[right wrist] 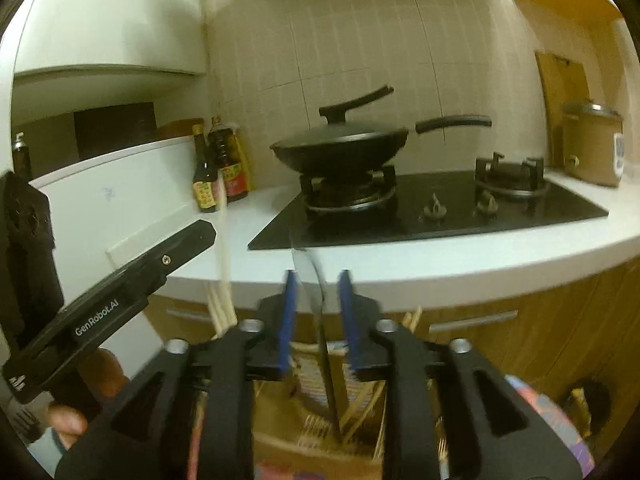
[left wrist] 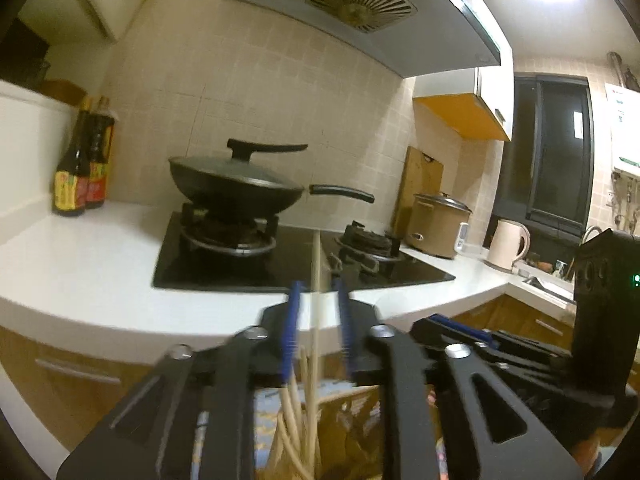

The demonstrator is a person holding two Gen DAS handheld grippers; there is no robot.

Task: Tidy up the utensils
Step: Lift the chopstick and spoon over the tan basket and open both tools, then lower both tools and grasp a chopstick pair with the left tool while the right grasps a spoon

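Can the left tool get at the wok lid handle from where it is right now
Probably not yet. The left tool has chopsticks between its blue pads, and the lid handle sits across the counter.

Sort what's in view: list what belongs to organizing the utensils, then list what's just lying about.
Job: chopsticks between left gripper fingers; clear curved utensil between right gripper fingers.

Lying about: lidded wok, sauce bottles, rice cooker, kettle, cutting board.
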